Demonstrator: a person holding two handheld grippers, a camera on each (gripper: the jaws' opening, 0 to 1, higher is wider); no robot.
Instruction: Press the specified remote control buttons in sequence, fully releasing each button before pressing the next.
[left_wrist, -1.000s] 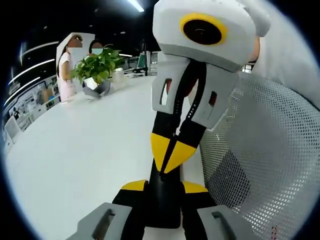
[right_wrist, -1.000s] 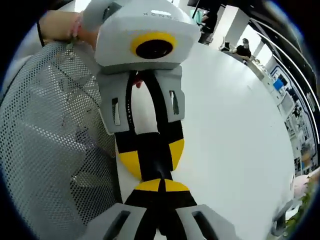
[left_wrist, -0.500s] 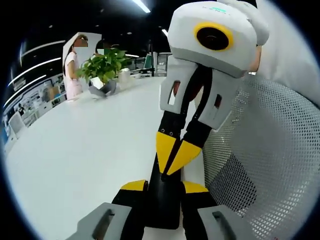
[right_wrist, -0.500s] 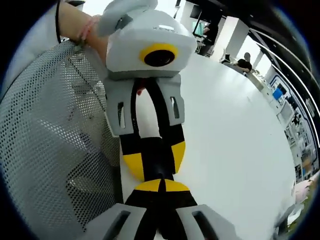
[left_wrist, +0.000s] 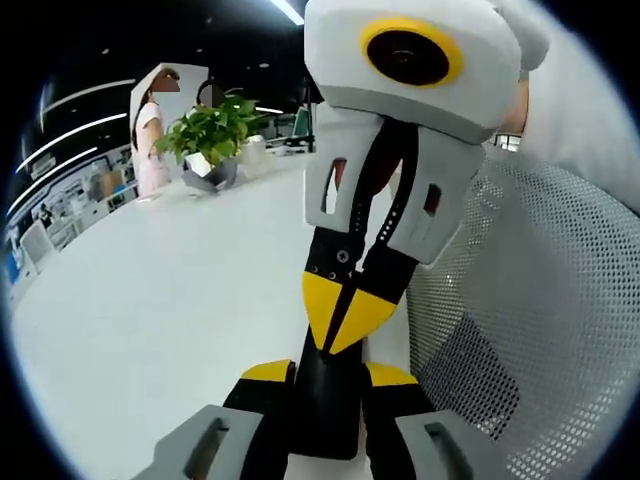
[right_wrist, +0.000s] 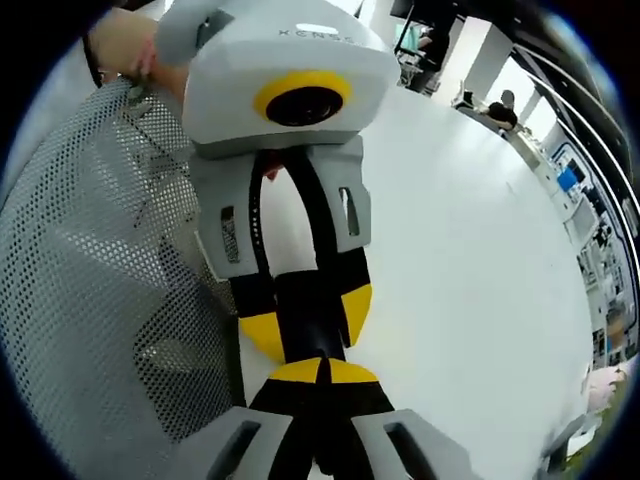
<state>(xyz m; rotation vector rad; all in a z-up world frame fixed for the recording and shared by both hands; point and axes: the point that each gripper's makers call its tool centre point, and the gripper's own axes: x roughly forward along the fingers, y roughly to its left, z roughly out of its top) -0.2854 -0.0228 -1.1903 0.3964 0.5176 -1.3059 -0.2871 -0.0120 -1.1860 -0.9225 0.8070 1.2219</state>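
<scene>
Two tongs meet nose to nose over a slim black remote.

In the left gripper view we see the left gripper (left_wrist: 328, 376) clamped on the remote control (left_wrist: 325, 420), its yellow pads (left_wrist: 268, 371) pressed against either long side, so the remote points straight ahead between them. In the right gripper view the right gripper (right_wrist: 322, 372) has its yellow tips drawn together into one point, which meets the remote's (right_wrist: 308, 300) dark face. We cannot tell which button lies beneath. The two tongs face each other, nearly in line. A hand (right_wrist: 120, 40) grips the left gripper's rear. All this hovers at the edge of a white table (left_wrist: 150, 300), just beside a grey mesh chair back (right_wrist: 90, 250). A potted plant (left_wrist: 210, 130) stands well apart at the table's far end.
</scene>
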